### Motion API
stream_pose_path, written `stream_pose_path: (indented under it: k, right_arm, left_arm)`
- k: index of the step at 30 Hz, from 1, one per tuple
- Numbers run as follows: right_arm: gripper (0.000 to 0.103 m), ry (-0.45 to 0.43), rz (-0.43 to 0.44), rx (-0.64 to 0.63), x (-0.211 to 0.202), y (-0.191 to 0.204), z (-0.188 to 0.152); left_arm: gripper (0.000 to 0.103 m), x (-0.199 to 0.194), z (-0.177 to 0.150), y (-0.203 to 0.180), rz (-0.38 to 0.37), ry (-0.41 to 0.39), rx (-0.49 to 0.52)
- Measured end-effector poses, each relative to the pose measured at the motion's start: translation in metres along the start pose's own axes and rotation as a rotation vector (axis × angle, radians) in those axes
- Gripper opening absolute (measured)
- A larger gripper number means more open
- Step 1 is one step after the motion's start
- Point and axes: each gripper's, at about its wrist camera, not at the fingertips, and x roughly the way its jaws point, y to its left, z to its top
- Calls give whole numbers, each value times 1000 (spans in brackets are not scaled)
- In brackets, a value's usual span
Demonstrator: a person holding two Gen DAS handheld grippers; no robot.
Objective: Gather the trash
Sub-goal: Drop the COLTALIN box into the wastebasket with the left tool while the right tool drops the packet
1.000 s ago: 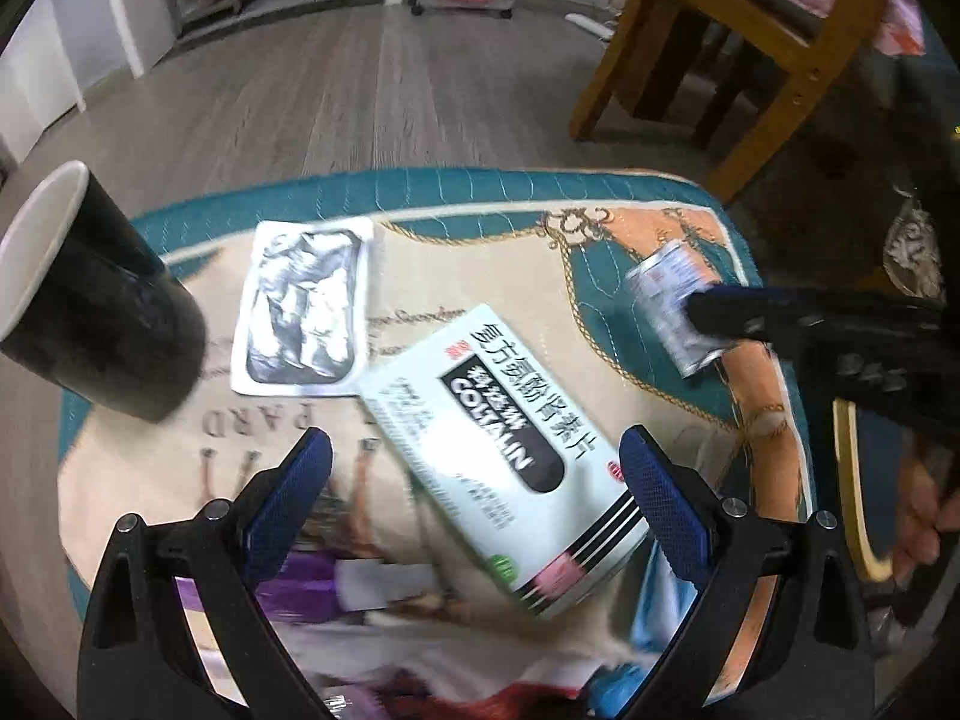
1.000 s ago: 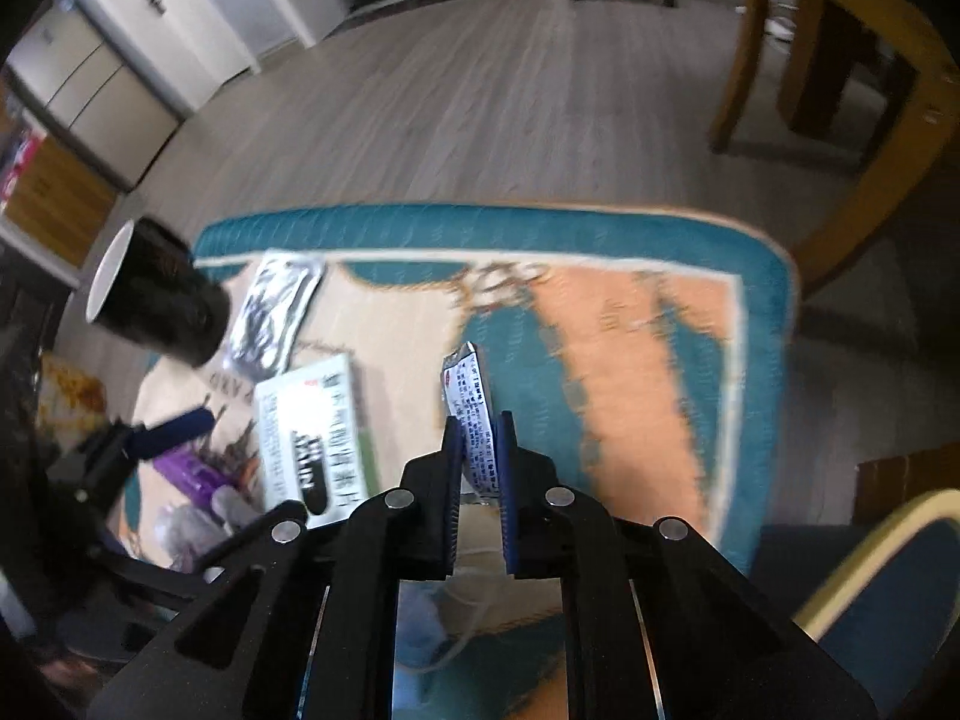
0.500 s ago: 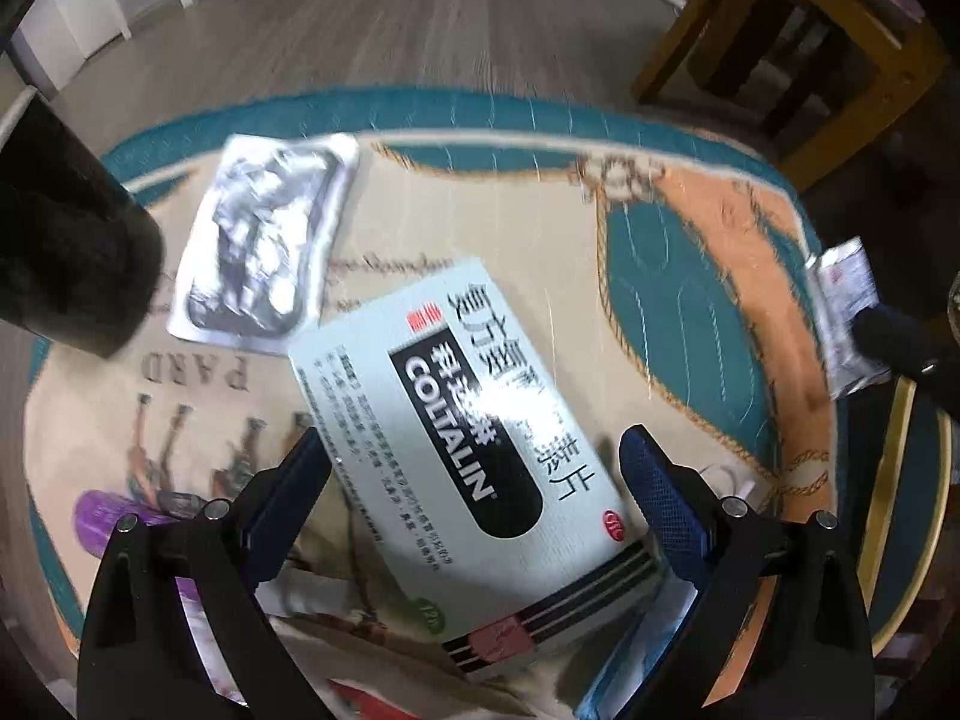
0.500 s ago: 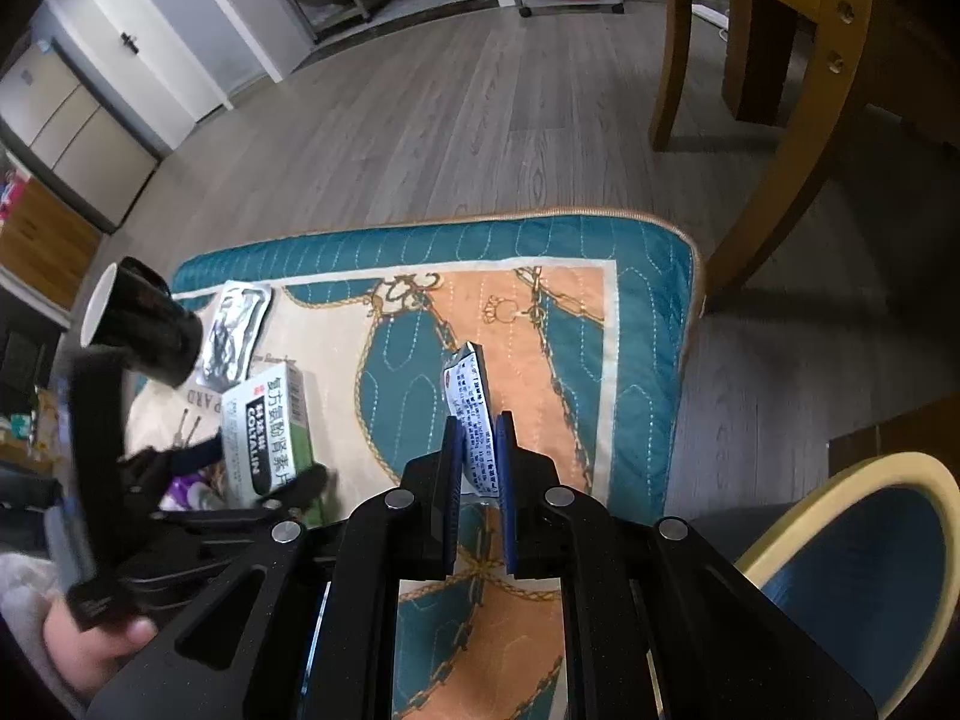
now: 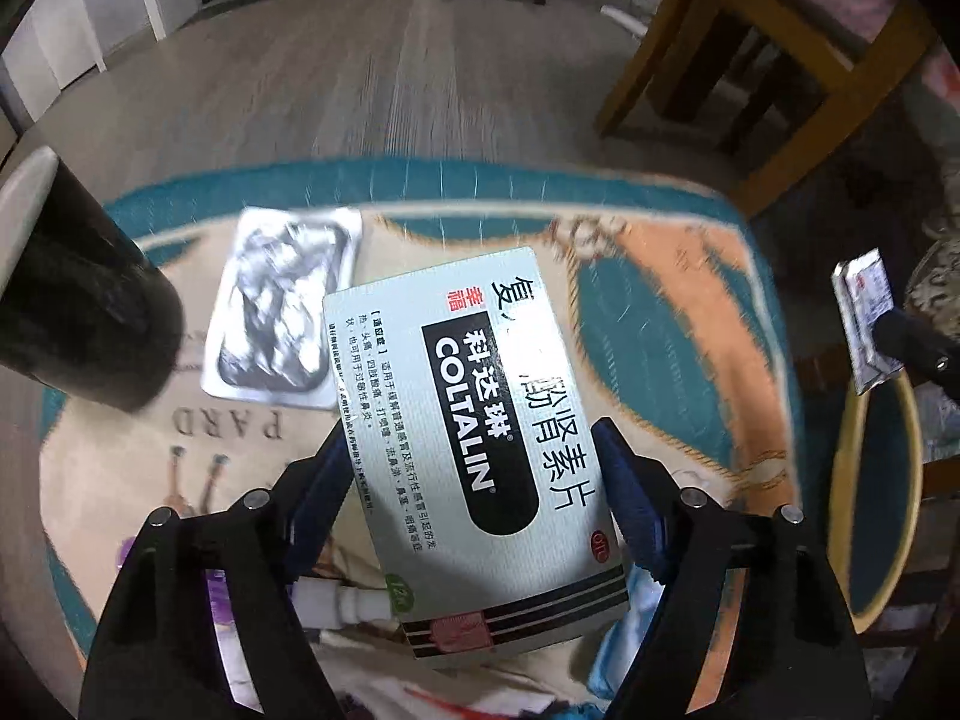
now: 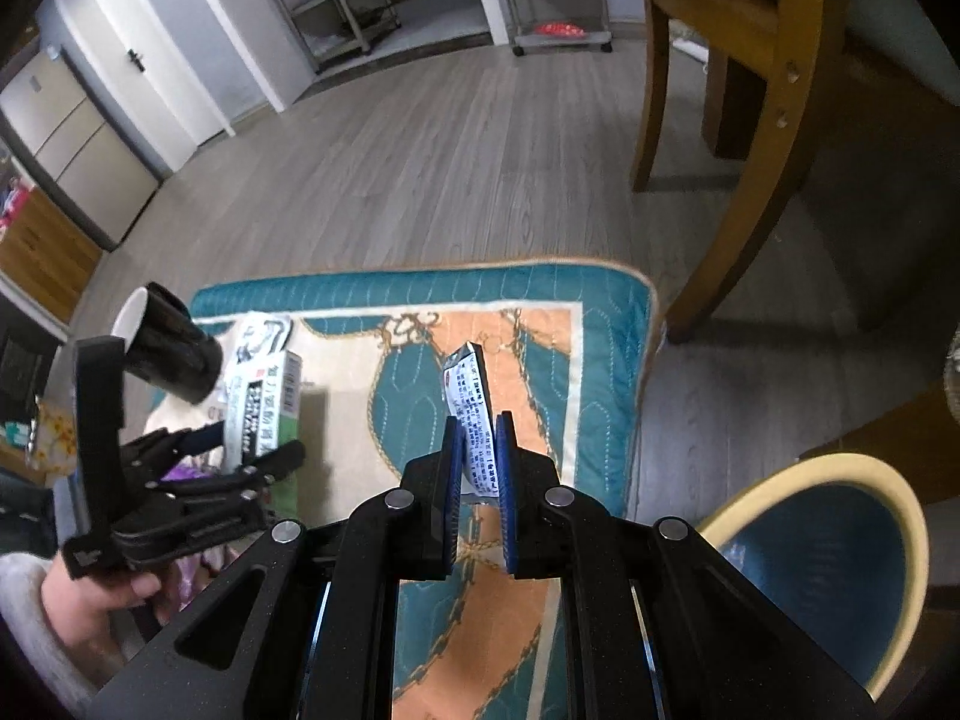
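Left gripper (image 5: 474, 492) is clamped on the med box (image 5: 468, 456), blue pads on its two long edges; box reads COLTALIN, white w/ black label, held above the cushion (image 5: 660, 324). Same box shows in the right wrist view (image 6: 264, 402), upright in the left gripper (image 6: 240, 450), person's hand (image 6: 90, 600) below it.

Far left on the cushion: black cup (image 5: 72, 312) w/ white inside, tilted. Just right of it, a silver blister pack (image 5: 282, 306) lies flat, its lower right corner hidden behind the box. Purple & white bits lie under the gripper, too blurred to ID.

Right gripper (image 6: 480, 468) has its pads closed on a small printed sachet (image 6: 471, 414), which stands on edge between them, over the cushion's orange/teal part (image 6: 540, 330). Sachet also shows at the left view's right edge (image 5: 864, 318).

Far right: blue bin w/ yellow rim (image 6: 840, 564) on the wood floor (image 6: 450, 150), beside the cushion. Wooden chair (image 6: 750, 90) behind.
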Motion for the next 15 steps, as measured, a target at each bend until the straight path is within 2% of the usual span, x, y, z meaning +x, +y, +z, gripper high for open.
stream_pose_path:
  k: [4,9,15]
  right_arm:
    - [12,-48,-7,24,-27,-2,0]
    - [12,-102,-39,98,-64,-19,-7]
    - [12,-175,-97,201,-118,-53,-28]
  left_arm:
    - [77,-39,5,-3,1,-98,63]
    - [77,-75,19,-8,-34,-178,97]
    - [77,-110,18,-48,-116,-255,159]
